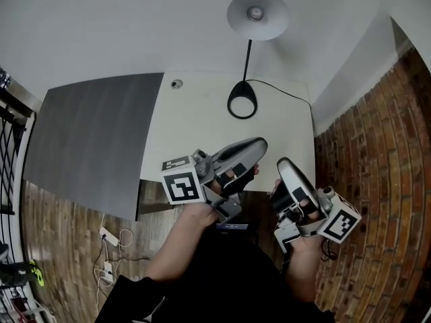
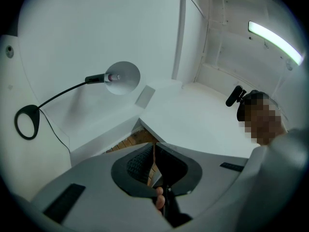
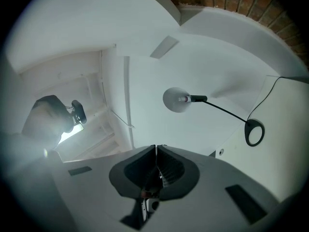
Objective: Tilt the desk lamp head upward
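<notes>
The desk lamp stands at the back of the white desk (image 1: 195, 133). It has a pale disc head (image 1: 257, 15), a thin black stem and a black ring base (image 1: 242, 101). Both grippers hover over the desk's near edge, well short of the lamp and apart from it. My left gripper (image 1: 259, 144) is shut with nothing in it, and my right gripper (image 1: 281, 164) is shut and empty too. In the left gripper view the lamp head (image 2: 123, 77) is up left of the closed jaws (image 2: 153, 148). The right gripper view has the head (image 3: 176, 99) above the closed jaws (image 3: 155, 149).
A dark grey panel (image 1: 94, 140) adjoins the desk on the left. A brick wall (image 1: 377, 126) runs along the right. The lamp's cable (image 1: 286, 91) trails across the desk toward the right. A power strip (image 1: 108, 237) lies on the wooden floor below.
</notes>
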`<state>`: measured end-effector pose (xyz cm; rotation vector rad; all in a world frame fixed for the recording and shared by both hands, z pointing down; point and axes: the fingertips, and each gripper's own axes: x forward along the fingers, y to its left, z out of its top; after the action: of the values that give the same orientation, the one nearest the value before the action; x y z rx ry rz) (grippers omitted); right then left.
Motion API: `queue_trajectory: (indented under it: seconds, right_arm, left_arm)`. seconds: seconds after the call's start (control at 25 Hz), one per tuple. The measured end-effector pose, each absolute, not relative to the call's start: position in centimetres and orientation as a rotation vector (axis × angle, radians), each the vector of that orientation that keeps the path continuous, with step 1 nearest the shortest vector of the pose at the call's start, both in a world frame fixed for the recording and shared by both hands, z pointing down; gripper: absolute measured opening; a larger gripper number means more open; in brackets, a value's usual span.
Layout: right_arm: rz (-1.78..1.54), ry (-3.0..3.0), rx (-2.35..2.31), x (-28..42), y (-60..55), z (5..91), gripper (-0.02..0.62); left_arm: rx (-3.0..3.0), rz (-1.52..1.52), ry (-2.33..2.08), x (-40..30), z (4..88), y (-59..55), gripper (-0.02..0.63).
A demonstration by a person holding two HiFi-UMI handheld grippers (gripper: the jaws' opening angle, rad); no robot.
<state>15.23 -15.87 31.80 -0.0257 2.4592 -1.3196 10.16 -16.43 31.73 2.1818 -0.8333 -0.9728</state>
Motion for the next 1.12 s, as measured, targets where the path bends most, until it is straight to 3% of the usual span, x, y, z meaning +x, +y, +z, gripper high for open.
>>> queue_trajectory:
  seconds: [0.48, 1.12]
  right_arm:
    - [-1.368, 2.409, 0.023, 21.4, -13.7, 33.7, 0.018]
    - [-1.361, 2.418, 0.037, 21.2, -13.3, 33.0, 0.017]
  left_arm:
    - [2.179, -0.905, -0.871, 17.1, 33.0, -13.9, 0.011]
    - [2.184, -0.902, -0.857, 17.3, 32.3, -13.8, 0.011]
